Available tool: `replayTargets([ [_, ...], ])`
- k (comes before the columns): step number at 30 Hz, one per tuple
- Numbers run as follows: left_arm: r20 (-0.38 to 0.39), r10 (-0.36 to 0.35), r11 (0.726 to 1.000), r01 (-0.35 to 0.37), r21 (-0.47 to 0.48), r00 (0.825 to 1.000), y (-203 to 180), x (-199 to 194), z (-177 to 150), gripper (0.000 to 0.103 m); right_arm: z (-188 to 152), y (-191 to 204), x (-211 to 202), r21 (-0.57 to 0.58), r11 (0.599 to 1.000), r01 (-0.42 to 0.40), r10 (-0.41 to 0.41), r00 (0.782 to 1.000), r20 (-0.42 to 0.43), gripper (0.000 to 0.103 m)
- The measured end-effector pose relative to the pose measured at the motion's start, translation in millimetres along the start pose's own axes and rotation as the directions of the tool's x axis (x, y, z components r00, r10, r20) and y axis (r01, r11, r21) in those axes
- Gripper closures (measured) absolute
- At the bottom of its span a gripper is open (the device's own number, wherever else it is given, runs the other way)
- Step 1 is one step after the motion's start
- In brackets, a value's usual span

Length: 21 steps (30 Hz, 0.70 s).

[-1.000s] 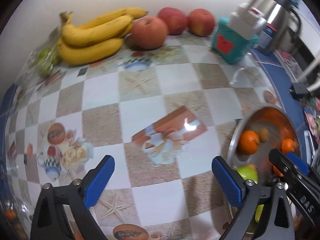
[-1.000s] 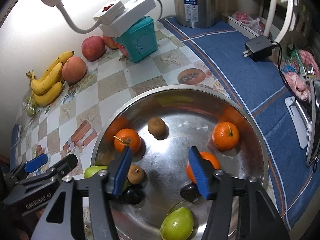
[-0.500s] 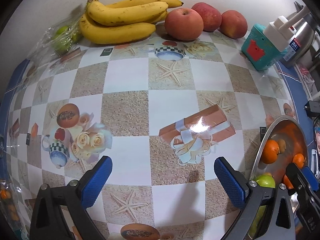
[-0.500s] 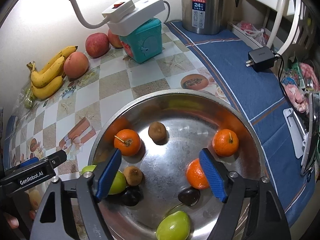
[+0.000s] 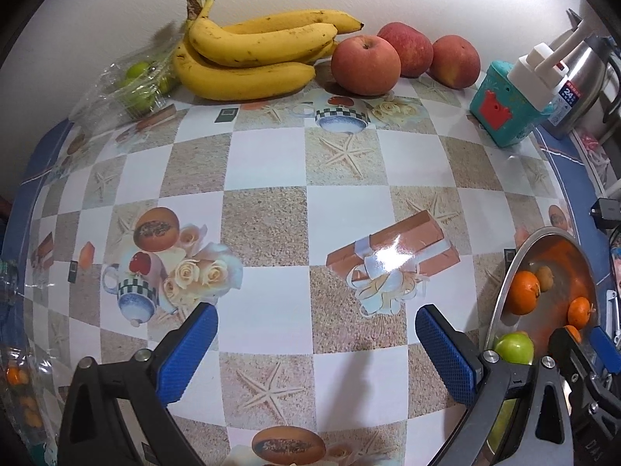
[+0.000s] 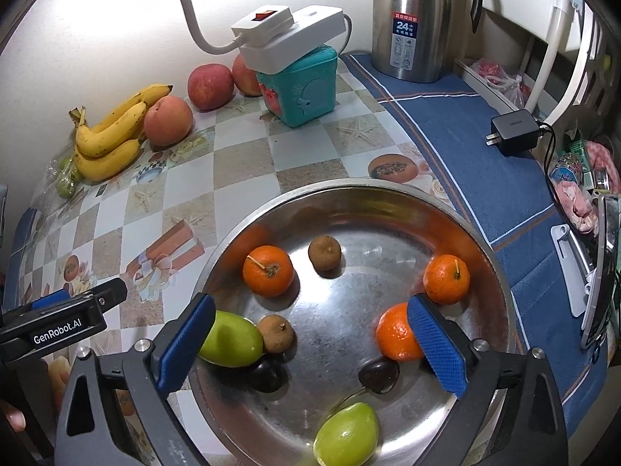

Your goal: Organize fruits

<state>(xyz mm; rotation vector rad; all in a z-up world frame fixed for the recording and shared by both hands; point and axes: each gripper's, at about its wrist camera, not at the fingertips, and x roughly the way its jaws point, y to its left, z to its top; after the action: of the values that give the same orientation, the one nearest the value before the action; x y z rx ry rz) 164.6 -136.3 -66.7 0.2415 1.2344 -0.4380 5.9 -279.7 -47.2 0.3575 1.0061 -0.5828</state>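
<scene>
Broadly, the worktop (image 5: pixel 268 178) with its checked, picture-printed cover is seen more from above in the left wrist view than a second ago, with the banana bunch (image 5: pixel 252 54) and three apples (image 5: pixel 365 64) now spread along the wall at the top of the picture and the steel bowl (image 6: pixel 392 202) pushed out to the right edge. In the right wrist view the bowl fills the lower middle, much as before, and it holds three oranges (image 6: pixel 268 270), two green fruits (image 6: pixel 233 338), two small brown fruits (image 6: pixel 325 252) and two dark fruits (image 6: pixel 378 374). The right gripper (image 6: pixel 310 343) is held steeply downward over the bowl; its fingers (image 6: pixel 436 341) were noticeably closer together a second ago and are opening now, spread wide with nothing pressed between them, the left pad in front of a green fruit and the right pad in front of an orange. The left gripper (image 5: pixel 316 353) is pointed steeply down over bare worktop beside the bowl, its fingers (image 5: pixel 188 353) wide apart and empty, as they were before. A teal box (image 6: pixel 300 89) carrying a white power strip (image 6: pixel 289 37) and a steel flask (image 6: pixel 415 23) are seen behind the bowl.
</scene>
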Motion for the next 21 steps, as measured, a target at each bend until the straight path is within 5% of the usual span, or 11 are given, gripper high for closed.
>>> replayTargets([
  [8, 0.002, -0.024, 0.998, 0.024, -0.051, 1.0, 13.2, -17.1, -12.8, 0.0, -8.8, 7.5, -11.9, -0.013, 1.0, -0.016, 0.016, 1.0, 0.003, 0.004],
  [21, -0.019, 0.034, 0.993, -0.035, -0.112, 0.999, 59.4, -54.3, -62.1, 0.0, -47.1, 19.7, -48.8, -0.047, 0.997, -0.067, 0.067, 0.998, 0.011, 0.004],
])
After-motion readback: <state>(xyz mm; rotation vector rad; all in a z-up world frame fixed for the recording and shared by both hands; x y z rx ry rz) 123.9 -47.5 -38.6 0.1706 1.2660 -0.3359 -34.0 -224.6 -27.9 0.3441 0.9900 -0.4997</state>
